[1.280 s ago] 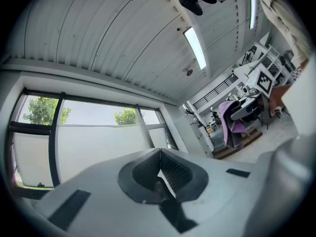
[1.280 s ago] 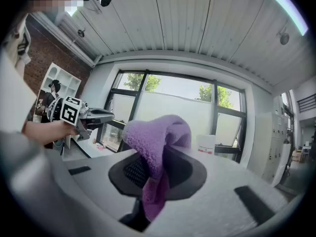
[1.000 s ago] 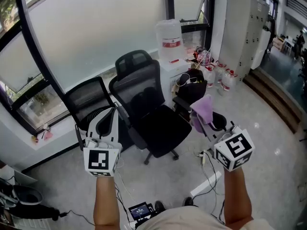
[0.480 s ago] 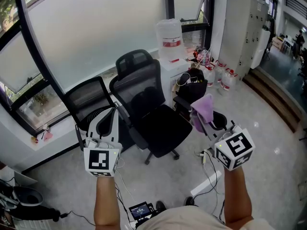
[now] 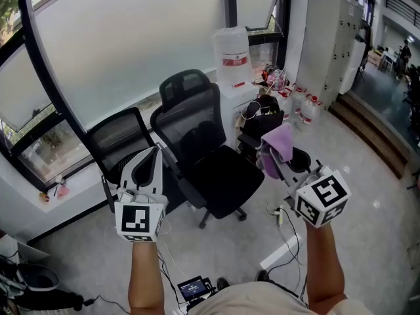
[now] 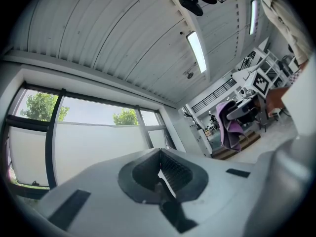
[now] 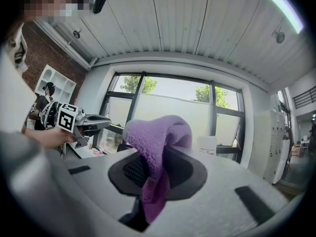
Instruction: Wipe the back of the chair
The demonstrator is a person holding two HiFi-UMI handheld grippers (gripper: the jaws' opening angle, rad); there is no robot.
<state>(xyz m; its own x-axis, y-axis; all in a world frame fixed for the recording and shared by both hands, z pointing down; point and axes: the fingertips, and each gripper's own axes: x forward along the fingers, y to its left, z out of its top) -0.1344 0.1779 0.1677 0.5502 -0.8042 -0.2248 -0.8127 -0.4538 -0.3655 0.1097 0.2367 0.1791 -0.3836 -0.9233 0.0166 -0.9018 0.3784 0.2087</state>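
L gripper: we see jaws pressed together, nothing btwn | R gripper: clenched on purple cloth, which flops over the tips | black office chair: on floor ahead, btwn both grippers, seat facing us

Office: black mesh swivel chairs, white lockers, water jug, frosted windows.

Ahead of you a big water jug stands on a white cabinet. Left of the jug runs the frosted window, and right of it stand white lockers. Below and right of the jug you have a black bag and a cluster of bottles on the floor. Well below the jug, cables trail.
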